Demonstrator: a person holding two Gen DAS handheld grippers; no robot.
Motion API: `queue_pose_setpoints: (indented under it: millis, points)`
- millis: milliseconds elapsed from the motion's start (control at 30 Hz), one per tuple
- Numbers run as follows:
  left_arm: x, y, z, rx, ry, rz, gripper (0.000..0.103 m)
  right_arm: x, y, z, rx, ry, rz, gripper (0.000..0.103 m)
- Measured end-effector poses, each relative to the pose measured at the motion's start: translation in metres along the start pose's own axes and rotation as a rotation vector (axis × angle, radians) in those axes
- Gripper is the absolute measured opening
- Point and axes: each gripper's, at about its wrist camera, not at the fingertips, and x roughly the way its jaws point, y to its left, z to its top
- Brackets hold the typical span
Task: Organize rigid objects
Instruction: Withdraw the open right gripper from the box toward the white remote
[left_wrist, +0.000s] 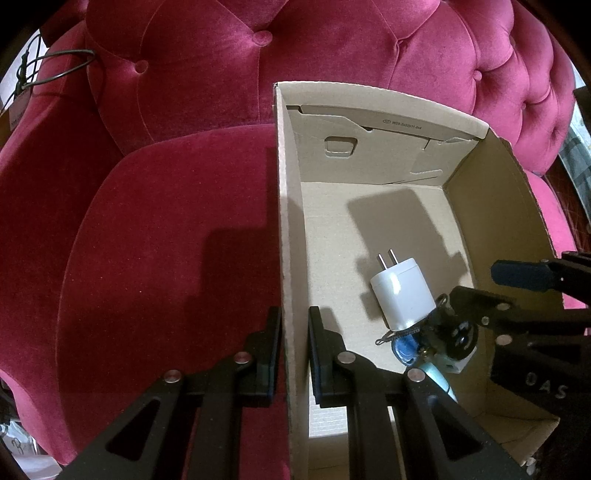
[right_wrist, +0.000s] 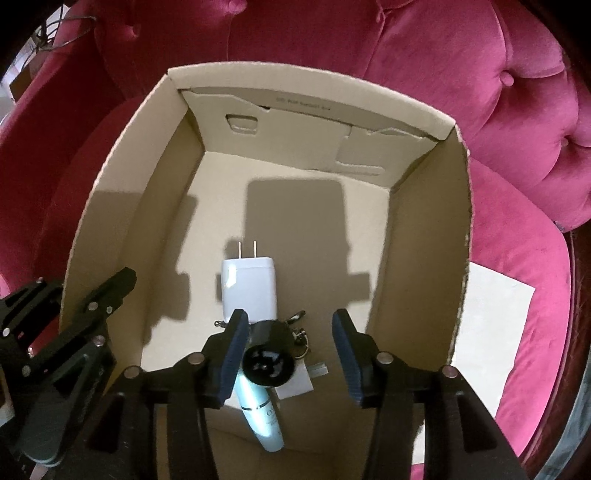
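Note:
An open cardboard box (left_wrist: 369, 158) (right_wrist: 424, 240) stands on a pink seat. My left gripper (left_wrist: 294, 321) is shut on the box's left wall, one finger on each side of it. On the box floor lies a white plug charger (left_wrist: 400, 295) (right_wrist: 249, 288), prongs pointing away. Just in front of it are a black round-capped item (right_wrist: 267, 363), a pale blue tube (right_wrist: 260, 413), a small white block (right_wrist: 295, 382) and a metal clip (right_wrist: 299, 332). My right gripper (right_wrist: 290, 328) (left_wrist: 491, 288) hangs open over them; the black cap sits beside its left pad, well apart from the right pad.
The box rests on a tufted pink velvet armchair (left_wrist: 166, 240) whose back rises behind it. A white sheet of paper (right_wrist: 491, 314) lies on the cushion right of the box. A dark cable (left_wrist: 55, 70) loops over the chair's left arm.

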Motion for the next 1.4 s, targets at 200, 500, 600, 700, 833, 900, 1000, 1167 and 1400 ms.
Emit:
queue_pose_setpoints:
  millis: [200, 500, 600, 700, 833, 900, 1000, 1167, 1400]
  points:
    - [0.000, 0.001, 0.000, 0.000, 0.000, 0.000, 0.015, -0.019, 0.005, 0.000, -0.015, -0.031, -0.005, 0.050]
    - [0.000, 0.002, 0.000, 0.000, 0.000, 0.001, 0.015, -0.053, -0.015, 0.005, -0.006, -0.096, -0.007, 0.064]
    - [0.000, 0.002, -0.001, -0.001, 0.000, 0.000, 0.015, -0.065, -0.026, 0.005, 0.003, -0.115, -0.010, 0.076]
    - [0.000, 0.001, 0.000, -0.002, 0.000, 0.000, 0.015, -0.074, -0.038, 0.004, 0.011, -0.131, -0.018, 0.086]
    - [0.000, 0.001, 0.000, 0.000, 0.000, 0.002, 0.014, -0.082, -0.054, 0.003, 0.037, -0.152, -0.027, 0.096]
    - [0.000, 0.001, 0.001, 0.000, 0.001, 0.002, 0.014, -0.090, -0.063, 0.001, 0.046, -0.162, -0.034, 0.099]
    - [0.000, 0.001, 0.001, 0.001, 0.000, 0.002, 0.014, -0.093, -0.074, 0.000, 0.055, -0.175, -0.038, 0.101]
    - [0.000, 0.002, 0.001, 0.002, 0.001, 0.005, 0.014, -0.092, -0.094, -0.007, 0.060, -0.188, -0.048, 0.101]
    - [0.000, 0.001, 0.001, 0.004, 0.000, 0.008, 0.014, -0.084, -0.123, -0.019, 0.073, -0.215, -0.046, 0.101]
